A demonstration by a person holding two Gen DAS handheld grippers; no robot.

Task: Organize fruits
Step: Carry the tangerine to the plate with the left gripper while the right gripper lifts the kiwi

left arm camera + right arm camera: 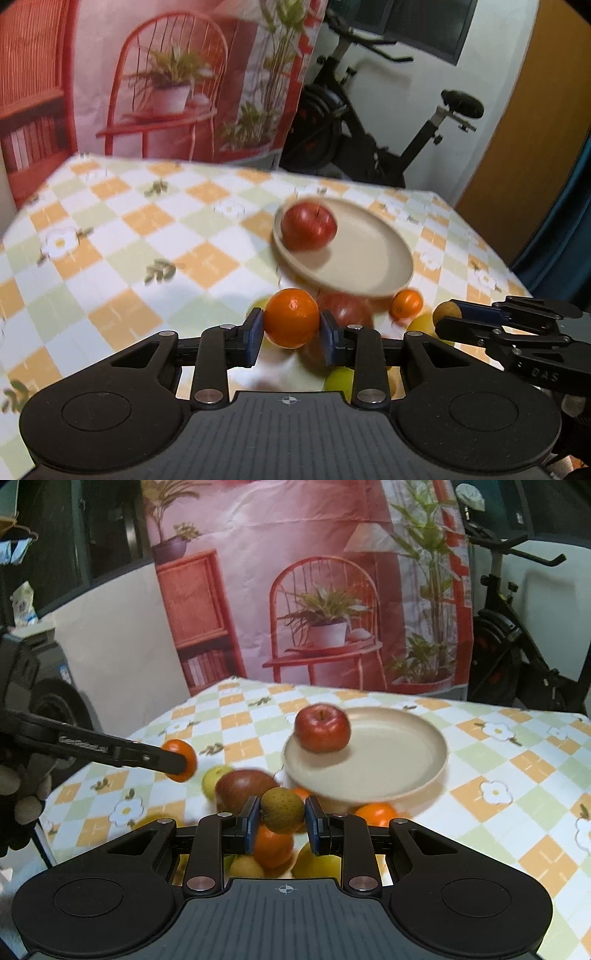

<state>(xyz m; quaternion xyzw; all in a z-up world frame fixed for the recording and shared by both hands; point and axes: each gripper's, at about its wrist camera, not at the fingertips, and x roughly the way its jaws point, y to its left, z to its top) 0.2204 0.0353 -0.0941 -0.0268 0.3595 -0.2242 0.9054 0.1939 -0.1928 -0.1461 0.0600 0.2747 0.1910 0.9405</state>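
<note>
The left gripper is closed on an orange; both blue pads press on its sides, and the fruit stands free above the table. In the right wrist view the same gripper comes in from the left edge with the orange at its tip, over the checked cloth and a little apart from the other fruit.

The right gripper is closed on a small brown-green fruit, held between its two pads. From the left wrist view this gripper enters from the right, and the brown fruit shows at the end of its fingers.

A beige plate lies on the table beyond both grippers. One red apple sits on it, near its left rim. Just in front of the plate lies a heap of fruit: a dark red apple, a yellow-green fruit beside it, a small orange by the near rim of the plate, and more orange and yellow fruit under the right gripper, partly hidden.

A gloved hand is at the left edge of the right wrist view. Behind the table hangs a printed backdrop, and an exercise bike stands to the right.
</note>
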